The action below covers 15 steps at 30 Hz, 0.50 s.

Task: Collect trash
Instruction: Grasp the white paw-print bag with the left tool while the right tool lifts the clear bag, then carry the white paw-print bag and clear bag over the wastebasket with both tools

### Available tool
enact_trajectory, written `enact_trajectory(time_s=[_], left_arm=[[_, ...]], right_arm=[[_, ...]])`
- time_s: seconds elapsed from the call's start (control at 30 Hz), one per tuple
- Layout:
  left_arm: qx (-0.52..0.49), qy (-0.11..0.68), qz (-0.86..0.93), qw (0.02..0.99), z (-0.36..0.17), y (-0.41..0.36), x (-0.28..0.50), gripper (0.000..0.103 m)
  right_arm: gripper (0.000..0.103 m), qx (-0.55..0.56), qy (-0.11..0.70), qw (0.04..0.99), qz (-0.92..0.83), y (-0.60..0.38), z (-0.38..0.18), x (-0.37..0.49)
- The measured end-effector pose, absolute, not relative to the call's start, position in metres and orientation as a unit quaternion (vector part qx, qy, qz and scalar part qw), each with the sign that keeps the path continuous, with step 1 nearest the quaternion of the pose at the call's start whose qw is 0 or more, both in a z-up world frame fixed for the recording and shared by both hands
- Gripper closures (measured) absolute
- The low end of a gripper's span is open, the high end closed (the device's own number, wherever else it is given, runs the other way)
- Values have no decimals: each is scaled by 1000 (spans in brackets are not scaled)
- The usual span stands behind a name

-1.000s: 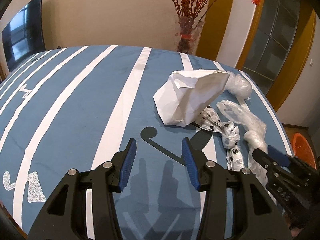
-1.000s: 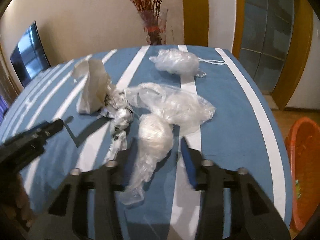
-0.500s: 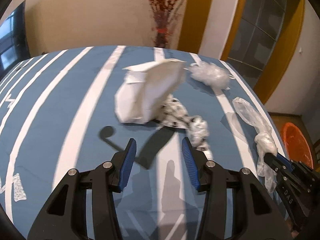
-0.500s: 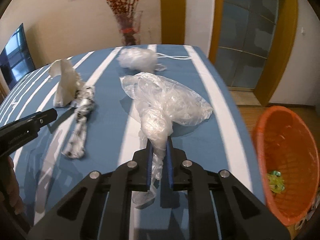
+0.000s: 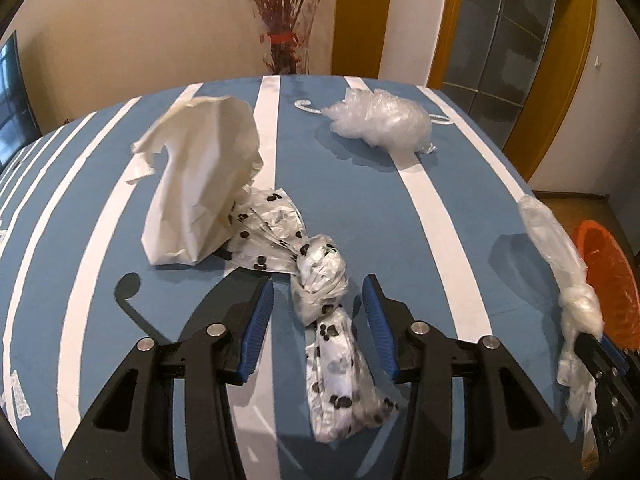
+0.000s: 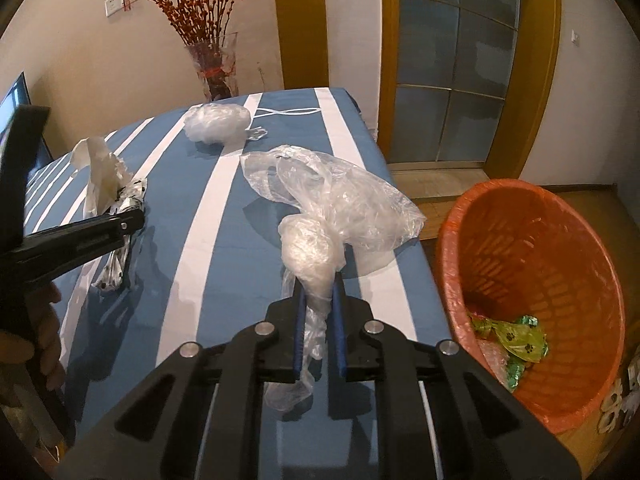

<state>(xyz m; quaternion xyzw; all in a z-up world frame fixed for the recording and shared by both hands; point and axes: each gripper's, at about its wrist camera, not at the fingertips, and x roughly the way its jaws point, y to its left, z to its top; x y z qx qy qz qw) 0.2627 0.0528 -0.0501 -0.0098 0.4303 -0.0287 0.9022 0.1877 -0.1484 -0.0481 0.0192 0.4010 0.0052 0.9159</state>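
Left hand-held gripper (image 5: 318, 312) gaping wide over the blue-and-white striped counter (image 5: 360, 200), blue pads on either side of the knotted spotted bag (image 5: 324, 316), gripping nothing, pads standing apart from the plastic. Spotted bag lying flat on the counter, far end touching the crumpled white paper bag (image 5: 204, 184), which is standing up just behind and to the left. Sitting further back near the far edge, well apart from both: a clear plastic wad (image 5: 380, 122). Standing beyond the counter against the wall: a glass vase of red branches (image 5: 284, 40).

Right hand-held gripper (image 6: 317, 312) clamping nearly closed on the twisted neck of the clear plastic bag (image 6: 332, 208), only the thin plastic between the blue pads. Bag ballooning out ahead of the fingertips, hanging above the right-hand edge of the counter rather than lying on it, tail dangling below the fingers. Waiting on the floor just to the right of the counter: the orange trash basket (image 6: 500, 216), holding green crumpled wrappers (image 6: 512, 336) at the bottom.
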Motion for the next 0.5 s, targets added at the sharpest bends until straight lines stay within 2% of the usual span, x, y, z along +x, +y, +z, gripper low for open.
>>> enact_trajectory(time_s=[0.03, 0.1, 0.17, 0.5], left_arm=[[-7, 427, -26, 904, -50, 52, 262, 64], [-5, 427, -29, 904, -50, 50, 263, 77], [-9, 427, -37, 903, -49, 49, 263, 85], [-11, 405, -73, 911, -36, 35, 247, 88]], right_arm=[[90, 20, 401, 916, 5, -149, -48, 187], [90, 21, 400, 916, 5, -150, -48, 186], [90, 23, 398, 917, 5, -152, -47, 184], [90, 31, 381, 924, -13, -170, -37, 169]])
